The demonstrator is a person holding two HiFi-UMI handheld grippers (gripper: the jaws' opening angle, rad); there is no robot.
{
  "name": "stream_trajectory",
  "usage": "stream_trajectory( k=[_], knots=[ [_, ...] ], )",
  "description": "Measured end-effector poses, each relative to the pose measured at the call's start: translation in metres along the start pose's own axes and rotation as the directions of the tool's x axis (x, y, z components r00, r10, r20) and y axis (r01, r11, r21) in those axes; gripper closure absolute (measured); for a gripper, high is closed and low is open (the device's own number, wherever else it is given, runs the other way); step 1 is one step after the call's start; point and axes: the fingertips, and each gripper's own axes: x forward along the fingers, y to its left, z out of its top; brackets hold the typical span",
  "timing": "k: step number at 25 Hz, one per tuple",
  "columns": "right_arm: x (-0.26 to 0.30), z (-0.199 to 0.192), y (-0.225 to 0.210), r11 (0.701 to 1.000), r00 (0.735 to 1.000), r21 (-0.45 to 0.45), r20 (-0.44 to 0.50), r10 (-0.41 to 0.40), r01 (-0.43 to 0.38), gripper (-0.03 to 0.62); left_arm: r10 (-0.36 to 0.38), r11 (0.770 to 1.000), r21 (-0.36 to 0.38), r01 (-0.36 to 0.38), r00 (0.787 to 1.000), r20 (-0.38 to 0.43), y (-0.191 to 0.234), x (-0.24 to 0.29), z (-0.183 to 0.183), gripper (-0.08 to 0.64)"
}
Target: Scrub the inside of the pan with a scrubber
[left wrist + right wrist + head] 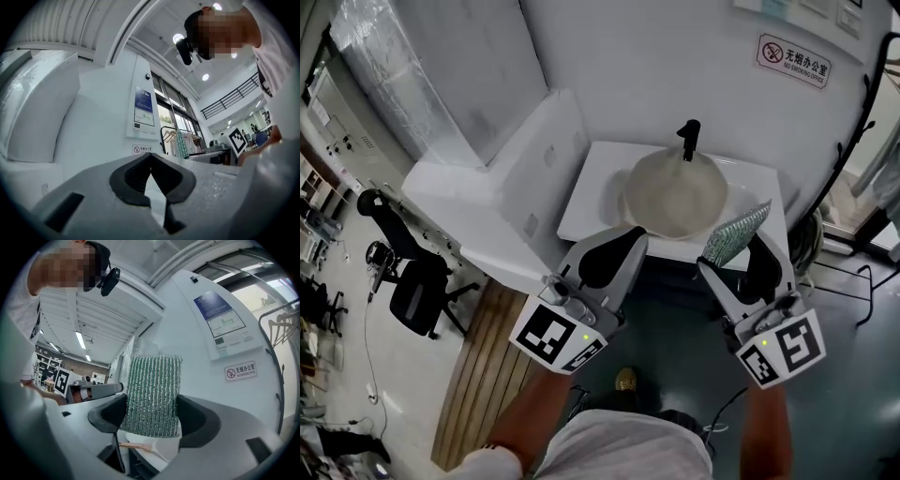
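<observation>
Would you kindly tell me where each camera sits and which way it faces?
Head view: on the person's head, looking steeply down at the sink and pan; both forearms, the left tool and right tool show.
Left gripper view: on the left tool, aimed up along its shut jaws at the wall; the person's shirt shows.
Right gripper view: on the right tool, aimed up past the clamped scrubber; the shirt shows.
Shared: all three catch the no-smoking sign.

The white tabletop (592, 202) carries a pale round pan (675, 199) at its middle, its handle (688, 139) toward the far edge.
</observation>
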Motion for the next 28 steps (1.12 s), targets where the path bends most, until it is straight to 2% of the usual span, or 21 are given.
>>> stream_trajectory(
  k=[6, 13, 28],
  knots=[
    [0.039, -0.013, -0.025, 0.999, 0.999, -0.011, -0.036, -0.036, 0.036, 0.253, -0.025, 0.999, -0.026, 0.025, 0.999, -0.021, 0.043, 0.027, -0.023, 0.545],
    [0.071, -0.026, -0.053, 0.999, 0.997, -0.031, -0.075, -0.031, 0.028, 0.253, -0.005, 0.999, -0.047, 0.002, 0.998, -0.056, 0.078, 0.056, -0.046, 0.545],
    [0.148, -0.048, -0.136, 0.995, 0.994, -0.031, -0.058, 0.094, -0.096, 0.253, 0.136, 0.991, 0.025, -0.134, 0.984, -0.113, 0.141, 0.138, -0.086, 0.545]
  ],
)
